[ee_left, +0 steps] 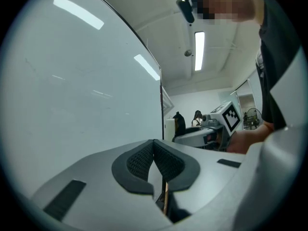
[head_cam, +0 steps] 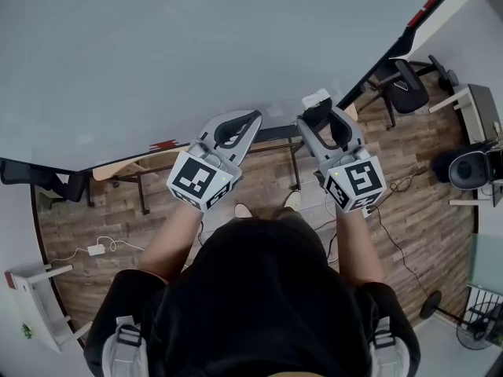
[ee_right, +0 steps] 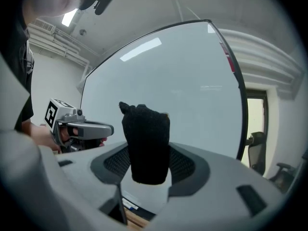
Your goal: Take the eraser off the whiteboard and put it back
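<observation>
Whiteboard (head_cam: 196, 53) is filling most of the head view, with wood floor (head_cam: 118, 210) and a chair (head_cam: 409, 85) sitting at the edges. The person is standing close to the board, both grippers pointing at it roughly level.

The right gripper (head_cam: 324, 120) is clamping the eraser (head_cam: 317, 99), jaws spread wide around its body. The black felt side is showing toward that gripper's camera. The eraser is sitting off the board, just in front of it, not touching as far as I can tell. The grip is probably leaving the flat face free to meet the board for the return.

The left gripper (head_cam: 234, 130) is doing nothing, pads closed together and empty, hanging alongside, likely just keeping clear.
</observation>
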The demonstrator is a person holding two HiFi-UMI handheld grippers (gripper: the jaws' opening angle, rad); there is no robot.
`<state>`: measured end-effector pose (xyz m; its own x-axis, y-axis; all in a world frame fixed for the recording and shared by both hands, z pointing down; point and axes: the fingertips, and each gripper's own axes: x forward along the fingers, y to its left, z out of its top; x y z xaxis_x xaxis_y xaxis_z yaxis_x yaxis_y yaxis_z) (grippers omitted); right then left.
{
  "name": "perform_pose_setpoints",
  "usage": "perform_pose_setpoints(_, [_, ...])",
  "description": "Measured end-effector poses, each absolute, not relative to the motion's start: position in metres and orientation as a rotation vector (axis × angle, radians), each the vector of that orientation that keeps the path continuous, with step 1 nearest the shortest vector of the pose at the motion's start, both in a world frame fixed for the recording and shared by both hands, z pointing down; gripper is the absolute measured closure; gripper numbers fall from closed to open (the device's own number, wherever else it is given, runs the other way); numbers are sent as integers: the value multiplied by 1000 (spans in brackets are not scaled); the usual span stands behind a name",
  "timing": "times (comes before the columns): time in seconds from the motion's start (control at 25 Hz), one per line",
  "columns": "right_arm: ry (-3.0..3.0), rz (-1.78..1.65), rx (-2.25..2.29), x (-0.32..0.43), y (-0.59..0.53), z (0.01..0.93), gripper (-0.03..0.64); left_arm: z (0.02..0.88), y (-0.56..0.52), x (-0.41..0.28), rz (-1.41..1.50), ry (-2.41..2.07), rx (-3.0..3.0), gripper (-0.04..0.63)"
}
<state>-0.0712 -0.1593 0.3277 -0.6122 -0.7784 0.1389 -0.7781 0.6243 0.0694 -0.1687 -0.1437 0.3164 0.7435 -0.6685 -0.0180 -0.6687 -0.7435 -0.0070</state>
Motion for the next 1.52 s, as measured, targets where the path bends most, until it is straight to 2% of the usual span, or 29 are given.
perform_pose_setpoints(0.72, [-2532, -169, 1578, 18, -211, 259, 394, 261, -178, -94, 51, 1018, -2908, 600])
perform_pose_setpoints(1.52, [-2536, -179, 1630, 45, -263, 251, 394, 257, -211, -46, 64, 1013, -2901, 600])
